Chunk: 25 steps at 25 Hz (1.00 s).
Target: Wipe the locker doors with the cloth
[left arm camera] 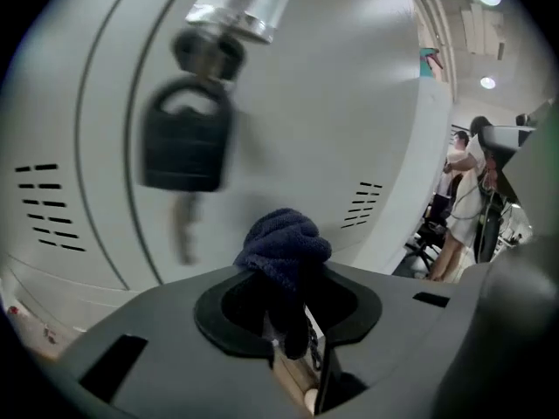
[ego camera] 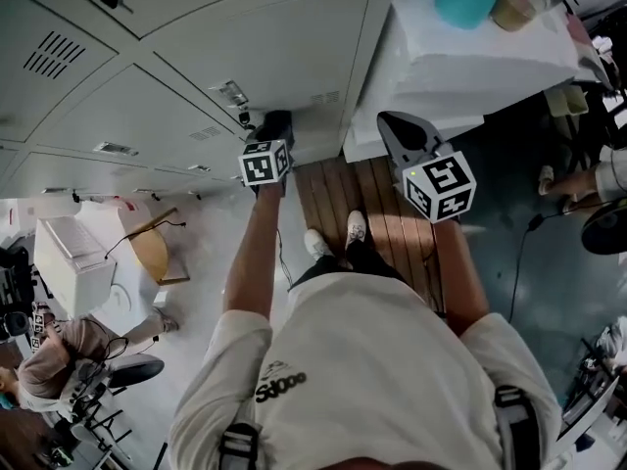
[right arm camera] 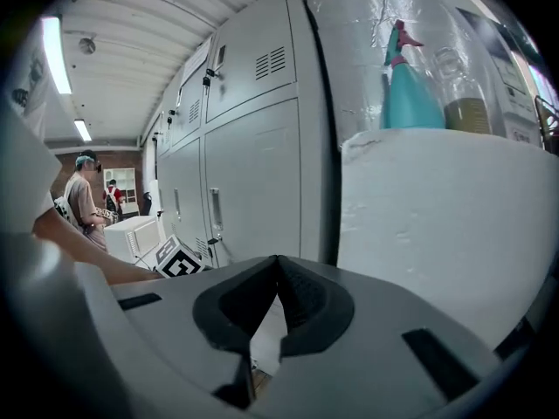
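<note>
My left gripper [ego camera: 273, 123] is up against a grey locker door [ego camera: 257, 42], shut on a bunched dark blue cloth [left arm camera: 284, 250]. In the left gripper view [left arm camera: 285, 278] the cloth bulges out past the jaws, close to the door [left arm camera: 341, 94]. Whether it touches the door is hidden. A black padlock [left arm camera: 185, 142] hangs blurred from a hasp just above and left of the cloth. My right gripper [ego camera: 400, 127] is held to the right of the lockers, beside a white block. Its jaws [right arm camera: 278, 269] meet at the tips with nothing between them.
A white wrapped block [ego camera: 470, 62] stands right of the lockers, with a teal spray bottle [right arm camera: 408, 85] and a jar on top. Wooden slats [ego camera: 387, 204] lie underfoot. A white appliance [ego camera: 67, 262] and a seated person [ego camera: 64, 355] are at the lower left.
</note>
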### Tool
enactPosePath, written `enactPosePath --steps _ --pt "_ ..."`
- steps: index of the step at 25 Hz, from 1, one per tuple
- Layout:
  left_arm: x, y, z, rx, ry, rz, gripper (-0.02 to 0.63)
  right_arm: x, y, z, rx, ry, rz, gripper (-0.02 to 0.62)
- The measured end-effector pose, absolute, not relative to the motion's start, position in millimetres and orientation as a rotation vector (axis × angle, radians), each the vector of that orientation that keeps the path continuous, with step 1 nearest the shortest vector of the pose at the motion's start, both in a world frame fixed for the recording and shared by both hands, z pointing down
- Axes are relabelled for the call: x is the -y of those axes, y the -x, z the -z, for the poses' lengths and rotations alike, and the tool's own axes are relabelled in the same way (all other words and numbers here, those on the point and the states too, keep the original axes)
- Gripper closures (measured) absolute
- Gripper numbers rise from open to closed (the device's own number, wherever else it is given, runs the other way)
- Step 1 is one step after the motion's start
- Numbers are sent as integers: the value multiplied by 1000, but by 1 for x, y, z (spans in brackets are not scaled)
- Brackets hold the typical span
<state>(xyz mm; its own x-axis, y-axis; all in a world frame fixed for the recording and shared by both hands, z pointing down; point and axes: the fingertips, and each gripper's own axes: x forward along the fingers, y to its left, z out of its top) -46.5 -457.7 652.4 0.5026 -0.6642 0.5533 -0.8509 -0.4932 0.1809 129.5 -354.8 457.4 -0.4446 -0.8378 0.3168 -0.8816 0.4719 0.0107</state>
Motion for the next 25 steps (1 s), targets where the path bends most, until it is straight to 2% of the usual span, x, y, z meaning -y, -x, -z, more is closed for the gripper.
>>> enactPosePath --steps 7,13,19,25 --pt "452 -49 -644 1036 -2451 -570 492 334 -176 -464 2349 -1606 -266 591" --pt "447 -103 -598 998 -2613 -477 492 315 -201 -451 2327 -1689 -248 591" --pt "446 -109 -526 1064 -2778 -349 494 315 -200 -420 2391 -1716 -198 591" --pt "433 -84 -441 1097 -2914 -242 492 332 -172 -374 2519 -1658 -118 591"
